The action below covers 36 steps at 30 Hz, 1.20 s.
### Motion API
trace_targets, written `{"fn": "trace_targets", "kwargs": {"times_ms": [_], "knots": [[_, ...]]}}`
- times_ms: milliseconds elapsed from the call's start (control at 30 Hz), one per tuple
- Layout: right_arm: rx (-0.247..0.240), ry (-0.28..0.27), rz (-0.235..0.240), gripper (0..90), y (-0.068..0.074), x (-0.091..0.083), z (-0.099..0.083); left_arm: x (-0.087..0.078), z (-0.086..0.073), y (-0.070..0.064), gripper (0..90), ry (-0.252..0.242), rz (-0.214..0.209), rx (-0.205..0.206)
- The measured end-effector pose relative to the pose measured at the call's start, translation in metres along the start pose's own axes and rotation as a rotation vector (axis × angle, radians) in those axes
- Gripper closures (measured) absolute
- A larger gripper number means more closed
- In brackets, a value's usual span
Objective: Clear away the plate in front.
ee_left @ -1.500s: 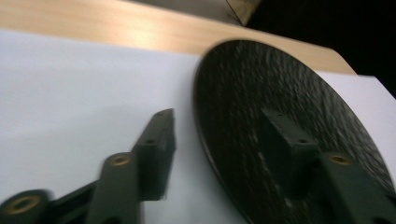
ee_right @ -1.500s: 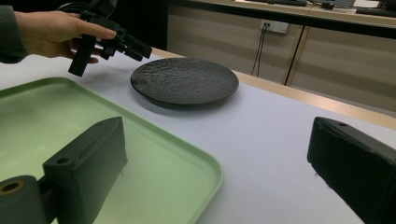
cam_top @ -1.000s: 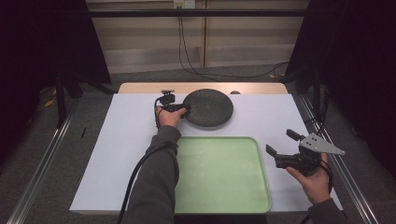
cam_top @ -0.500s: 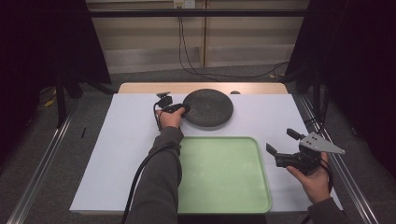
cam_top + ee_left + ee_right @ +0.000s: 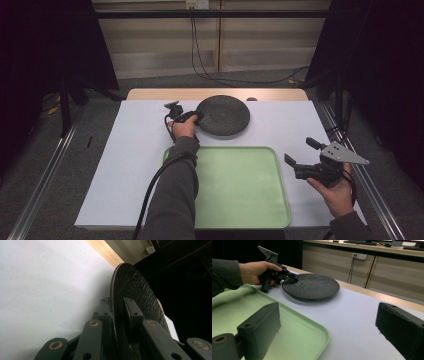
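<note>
A lab: black curtains [image 5: 45, 45] (metal rails [image 5: 42, 175]) ring the table [image 5: 130, 150].

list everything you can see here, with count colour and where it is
plate: one, black, far middle of the table, left rim between the left tongs' jaws
tray: one, green, near middle of the table, nothing on it
table cover: one, white, under the plate and the tray
table: one, light wood, a strip showing at the far edge
cables: a few, dark, on the floor beyond the table
left tongs: one, black, shut on the plate's rim, held by the left hand
right tongs: one, black with a grey plate on top, open, right of the tray, held by the right hand
</note>
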State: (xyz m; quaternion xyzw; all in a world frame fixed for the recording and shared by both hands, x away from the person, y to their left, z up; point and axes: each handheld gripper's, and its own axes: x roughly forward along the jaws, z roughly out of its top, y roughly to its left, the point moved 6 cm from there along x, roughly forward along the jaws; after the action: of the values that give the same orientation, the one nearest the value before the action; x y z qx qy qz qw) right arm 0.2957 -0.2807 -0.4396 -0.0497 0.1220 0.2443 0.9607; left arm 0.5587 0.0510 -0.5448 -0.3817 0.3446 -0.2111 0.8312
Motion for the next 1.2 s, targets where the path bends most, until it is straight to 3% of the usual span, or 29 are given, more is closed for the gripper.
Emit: {"fn": "trace_targets", "kwargs": {"times_ms": [33, 67, 100, 133, 200, 267, 300, 400, 467, 733, 800, 867, 1200], "knots": [[-0.002, -0.001, -0.001, 5.5, 0.000, 0.000, 0.000, -0.001, 0.000, -0.001, 79.4, 0.004, -0.014, 0.001], [-0.001, -0.001, 0.001, 5.5, 0.000, 0.000, 0.000, -0.002, 0.000, -0.002, 80.0, 0.006, -0.002, -0.015], [0.001, 0.000, -0.007, 5.5, -0.001, -0.001, 0.000, -0.004, 0.002, -0.006, 83.2, 0.000, -0.030, -0.020], [0.001, 0.000, -0.007, 5.5, -0.001, -0.001, 0.000, -0.006, 0.002, -0.007, 83.2, 0.018, -0.050, 0.013], [0.005, -0.006, -0.008, 5.5, -0.002, 0.000, 0.001, -0.009, 0.007, -0.019, 84.8, 0.018, -0.040, 0.038], [0.007, -0.002, -0.004, 5.3, -0.001, 0.000, 0.000, -0.011, 0.011, -0.030, 86.7, 0.013, -0.067, 0.060], [0.004, 0.004, 0.002, 5.3, -0.001, 0.000, 0.000, -0.012, 0.012, -0.035, 86.9, 0.011, -0.066, 0.089], [-0.007, -0.004, 0.001, 5.0, 0.001, 0.000, 0.001, -0.014, 0.015, -0.044, 87.1, 0.039, -0.044, 0.090], [-0.003, -0.008, 0.001, 4.7, 0.001, -0.001, 0.001, -0.014, 0.018, -0.052, 87.1, 0.050, -0.025, 0.125], [-0.002, -0.005, 0.016, 4.1, 0.002, 0.000, 0.000, -0.021, 0.030, -0.063, 87.0, 0.067, 0.007, 0.150], [-0.004, -0.003, 0.018, 3.7, 0.002, 0.000, 0.000, -0.025, 0.034, -0.064, 87.0, 0.071, -0.003, 0.156], [-0.008, -0.002, 0.018, 2.9, 0.002, 0.000, 0.000, -0.032, 0.040, -0.067, 87.2, 0.074, -0.008, 0.137], [0.011, -0.013, 0.010, 0.0, 0.001, 0.000, 0.001, -0.064, 0.051, -0.076, 87.0, 0.105, -0.008, 0.169]]}}
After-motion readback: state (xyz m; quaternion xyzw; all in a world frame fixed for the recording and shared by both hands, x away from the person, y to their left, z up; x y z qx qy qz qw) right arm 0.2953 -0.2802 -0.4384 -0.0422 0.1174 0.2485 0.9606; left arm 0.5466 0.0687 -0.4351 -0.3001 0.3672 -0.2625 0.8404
